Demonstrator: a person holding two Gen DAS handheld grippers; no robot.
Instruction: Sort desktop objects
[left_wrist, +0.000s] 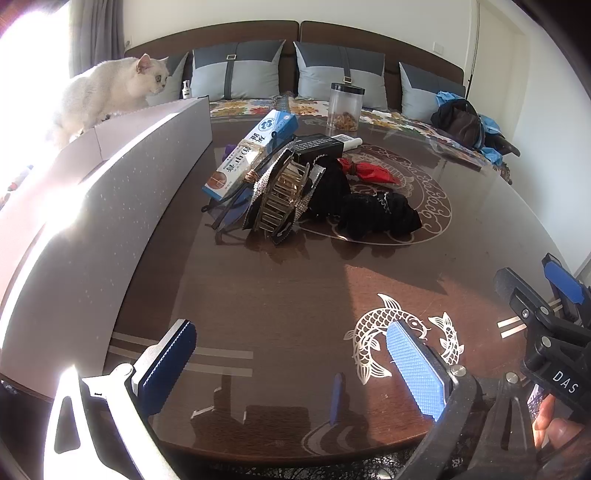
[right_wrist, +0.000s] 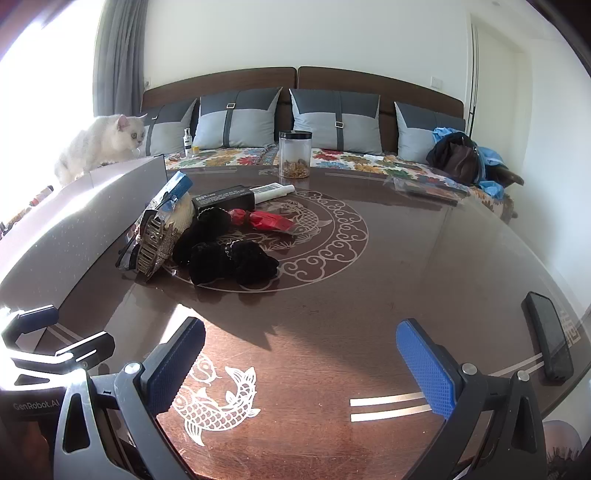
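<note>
A pile of small items lies mid-table: a blue-and-white carton (left_wrist: 251, 151), a large rhinestone hair claw (left_wrist: 280, 201), black scrunchies (left_wrist: 376, 214), a red wrapped item (left_wrist: 369, 171) and a black box (left_wrist: 317, 146). The same pile shows in the right wrist view, with the hair claw (right_wrist: 153, 245), the scrunchies (right_wrist: 229, 258) and the black box (right_wrist: 223, 199). My left gripper (left_wrist: 291, 365) stands open over the near table edge, nothing between its fingers. My right gripper (right_wrist: 299, 365) is open too, well short of the pile.
A grey storage box (left_wrist: 110, 206) stands along the table's left side, and a white cat (left_wrist: 110, 92) perches behind it. A clear jar (right_wrist: 294, 155) is at the far edge, a black phone (right_wrist: 548, 341) at the right edge. A sofa with cushions lies beyond.
</note>
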